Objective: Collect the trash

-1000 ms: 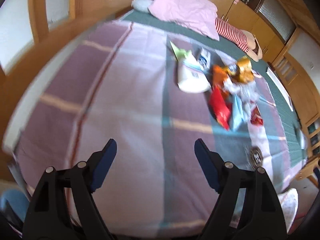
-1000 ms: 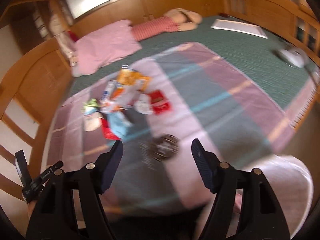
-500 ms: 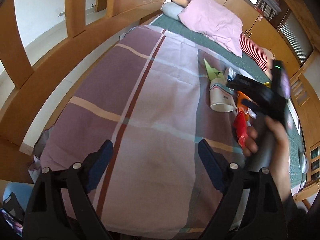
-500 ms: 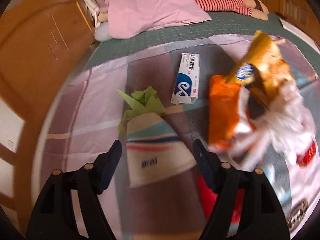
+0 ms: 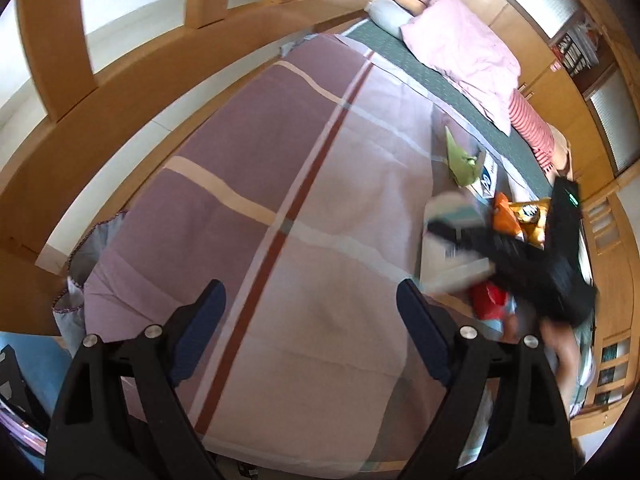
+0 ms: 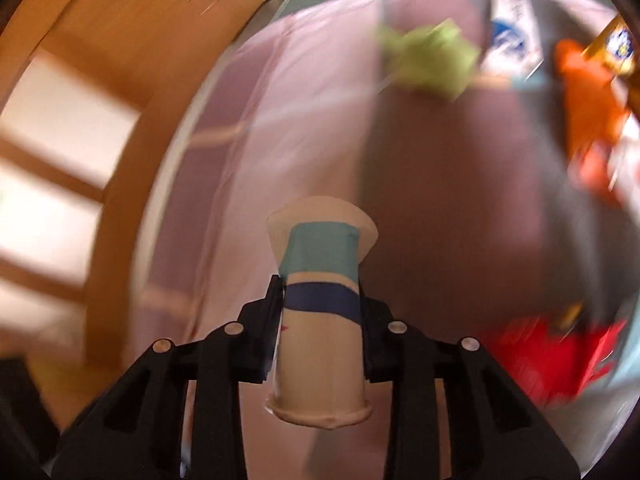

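Note:
My right gripper [image 6: 320,300] is shut on a white paper cup [image 6: 320,320] with teal and navy bands, squeezing it at its middle above the bedspread. In the left wrist view the right gripper [image 5: 448,240] and the cup [image 5: 452,256] show at the right. Left on the bedspread are a crumpled green paper [image 6: 432,60], a white and blue box [image 6: 510,42], an orange snack bag [image 6: 588,112] and a red wrapper [image 6: 552,356]. My left gripper [image 5: 312,320] is open and empty over the bedspread's near part.
A purple plaid bedspread [image 5: 260,200] covers a green mattress [image 5: 432,80]. A pink pillow [image 5: 464,52] lies at the far end. A curved wooden bed frame [image 5: 120,92] runs along the left. Wooden cabinets [image 5: 612,280] stand at the right.
My right gripper has closed on the paper cup and lifted it off the bedspread. The left gripper has stayed open and shifted slightly.

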`<state>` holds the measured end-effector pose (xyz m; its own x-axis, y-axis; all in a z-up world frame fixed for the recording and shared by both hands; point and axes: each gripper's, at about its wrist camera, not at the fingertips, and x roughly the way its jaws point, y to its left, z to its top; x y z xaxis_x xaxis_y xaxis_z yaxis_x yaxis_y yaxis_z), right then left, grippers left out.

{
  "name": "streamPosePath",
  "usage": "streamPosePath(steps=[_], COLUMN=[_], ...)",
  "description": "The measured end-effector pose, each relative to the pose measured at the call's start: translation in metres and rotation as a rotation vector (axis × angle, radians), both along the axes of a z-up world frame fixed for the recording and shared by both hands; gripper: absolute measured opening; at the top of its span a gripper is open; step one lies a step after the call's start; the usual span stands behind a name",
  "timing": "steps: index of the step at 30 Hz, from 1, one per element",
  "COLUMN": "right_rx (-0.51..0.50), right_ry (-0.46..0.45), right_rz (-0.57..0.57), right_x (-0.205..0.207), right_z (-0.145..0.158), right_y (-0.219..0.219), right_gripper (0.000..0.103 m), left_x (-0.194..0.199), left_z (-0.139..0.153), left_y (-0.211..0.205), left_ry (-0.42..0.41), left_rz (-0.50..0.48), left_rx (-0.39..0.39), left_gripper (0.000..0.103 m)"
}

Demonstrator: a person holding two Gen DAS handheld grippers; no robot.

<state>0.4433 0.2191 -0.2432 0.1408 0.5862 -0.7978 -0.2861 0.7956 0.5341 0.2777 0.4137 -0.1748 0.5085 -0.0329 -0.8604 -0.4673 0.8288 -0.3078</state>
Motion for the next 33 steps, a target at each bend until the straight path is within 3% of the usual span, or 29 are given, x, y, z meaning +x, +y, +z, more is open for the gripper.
streamPosePath(steps=[4, 6, 7, 8, 10, 12, 14, 16, 20, 21, 23, 26, 28, 33], right_rx=[0.001, -0.039, -0.037, -0.027, -0.042, -0.108, -0.236, -0.399, -0.502, -0.492, -0.448, -0.398, -0.377, -0.33], right_ry=[0.039, 0.044, 0.037, 0.004, -0.114, -0.255, -0.359, -0.335, -0.182, -0.141, -0.09, -0.057, -0.073, -0.104], right_rz=[0.101, 0.096, 0.087, 0.067, -0.021, -0.161, -0.329, -0.456, -0.488, -0.472, -0.446, -0.413, -0.391, -0.362], right_x=[-0.042, -0.051, -0.05, -0.051, -0.052, -0.055, -0.051, -0.037, -0.016, -0.011, -0.008, -0.01, -0.011, -0.014], right_z=[-0.002, -0.004, -0.001, 0.008, 0.029, 0.05, 0.061, 0.05, 0.012, 0.002, -0.009, -0.014, -0.01, -0.001], right_y=[0.012, 0.008, 0.005, -0.003, -0.023, -0.049, -0.075, -0.097, -0.116, -0.118, -0.119, -0.111, -0.103, -0.091], right_gripper=[0.035, 0.042, 0.053, 0.068, 0.079, 0.081, 0.086, 0.086, 0.086, 0.084, 0.054, 0.034, 0.026, 0.023], left_x=[-0.005, -0.006, -0.006, -0.006, -0.005, -0.003, -0.001, 0.0, 0.001, 0.002, 0.002, 0.002, 0.002, 0.002], left_z=[-0.002, -0.004, -0.006, -0.007, -0.012, -0.016, -0.017, -0.017, -0.018, -0.019, -0.02, -0.02, -0.02, -0.021], left_y=[0.009, 0.01, 0.009, 0.007, 0.003, -0.003, -0.011, -0.019, -0.031, -0.033, -0.035, -0.037, -0.039, -0.038], left_ry=[-0.001, 0.002, 0.008, 0.013, 0.03, 0.045, 0.05, 0.048, 0.049, 0.051, 0.052, 0.053, 0.053, 0.057], left_rz=[0.045, 0.052, 0.05, 0.046, 0.033, 0.017, -0.008, -0.032, -0.068, -0.072, -0.073, -0.071, -0.071, -0.064], left_rx=[-0.03, -0.034, -0.033, -0.033, -0.042, -0.054, -0.058, -0.054, -0.046, -0.048, -0.053, -0.051, -0.048, -0.046], left_gripper=[0.087, 0.087, 0.087, 0.088, 0.088, 0.089, 0.089, 0.09, 0.091, 0.091, 0.091, 0.091, 0.091, 0.091])
